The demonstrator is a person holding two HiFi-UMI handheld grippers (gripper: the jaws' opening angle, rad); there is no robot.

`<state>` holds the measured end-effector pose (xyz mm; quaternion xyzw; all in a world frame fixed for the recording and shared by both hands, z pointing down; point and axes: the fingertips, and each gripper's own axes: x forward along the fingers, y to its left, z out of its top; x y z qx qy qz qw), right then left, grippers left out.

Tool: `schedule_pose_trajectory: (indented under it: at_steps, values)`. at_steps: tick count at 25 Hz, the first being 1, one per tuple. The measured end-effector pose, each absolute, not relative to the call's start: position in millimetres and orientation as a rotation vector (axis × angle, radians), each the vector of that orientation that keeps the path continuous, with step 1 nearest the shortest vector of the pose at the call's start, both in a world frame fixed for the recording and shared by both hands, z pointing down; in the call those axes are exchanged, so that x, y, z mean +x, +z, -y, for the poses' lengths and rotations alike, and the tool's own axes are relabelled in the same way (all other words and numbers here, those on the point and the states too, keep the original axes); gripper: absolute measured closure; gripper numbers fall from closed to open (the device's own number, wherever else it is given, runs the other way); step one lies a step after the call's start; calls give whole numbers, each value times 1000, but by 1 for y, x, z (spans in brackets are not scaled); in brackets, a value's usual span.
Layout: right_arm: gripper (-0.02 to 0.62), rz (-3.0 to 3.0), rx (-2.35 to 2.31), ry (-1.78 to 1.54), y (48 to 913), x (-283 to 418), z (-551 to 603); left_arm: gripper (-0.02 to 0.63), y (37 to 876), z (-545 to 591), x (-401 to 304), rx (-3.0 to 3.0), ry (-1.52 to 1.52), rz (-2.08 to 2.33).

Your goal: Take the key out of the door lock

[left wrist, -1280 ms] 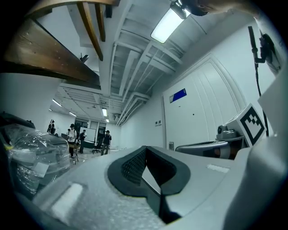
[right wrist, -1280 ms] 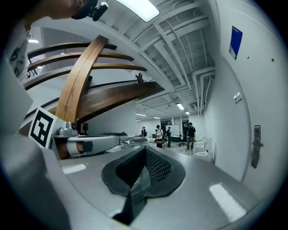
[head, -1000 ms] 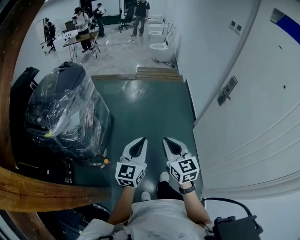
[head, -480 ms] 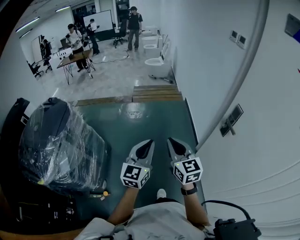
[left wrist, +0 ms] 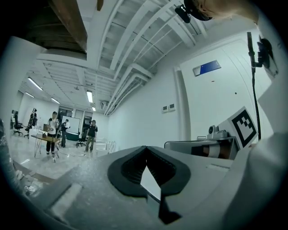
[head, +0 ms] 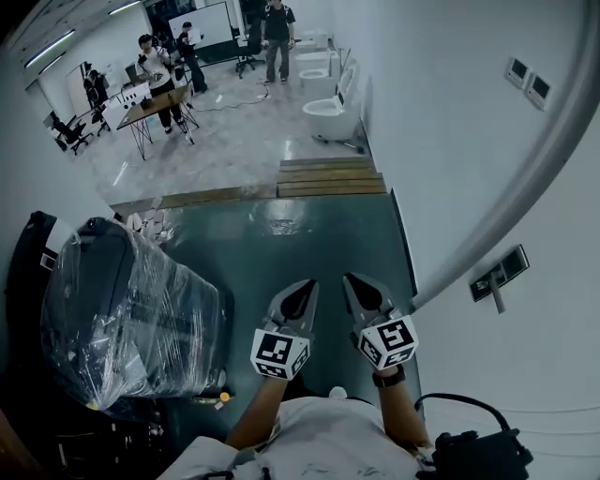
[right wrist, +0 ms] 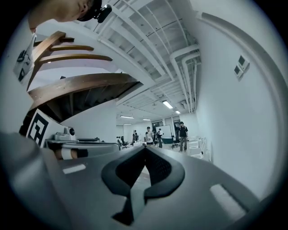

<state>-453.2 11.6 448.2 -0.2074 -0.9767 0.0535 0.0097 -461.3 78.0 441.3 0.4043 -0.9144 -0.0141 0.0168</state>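
door lock (head: 502, 270), grey plate on the white door (head: 548, 384), key not discernible

head: steeply down | gripper views: level, forward | shared: far people (head: 277, 28), seemingly

The left hand-held gripper (head: 307, 285) and right hand-held gripper (head: 352, 278) have advanced along the dark green floor (head: 309, 239), drawing level with the plastic-wrapped black bundle (head: 122, 309).

A bulky dark object wrapped in clear plastic (head: 131, 319) stands on the green floor (head: 319, 246), wooden planks (head: 330, 175) beyond it, white toilets (head: 330, 111) and people (head: 277, 33) farther off.
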Motion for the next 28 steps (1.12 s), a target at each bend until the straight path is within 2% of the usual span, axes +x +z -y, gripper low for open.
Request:
schedule_pose_trajectory:
  at_steps: [5,9,15,21,28]
  values:
    - [597,3056,-503,138,458,-534,5,605,440,-48,-548,1439,-189,2710]
    - [597,3113,-315,98,438,-593,32,604,411,-15,-617,1662,-171,2661]
    - [597,3197,101,-4,405,-609,75,604,403,28,-673,1898,-95,2540]
    - [598,3092,517,-33,415,-570,156,604,417,128,-648,2183,-183,2205]
    - [598,3040,1000,16,406,-475,276,604,400,266,-553,2508,-190,1885]
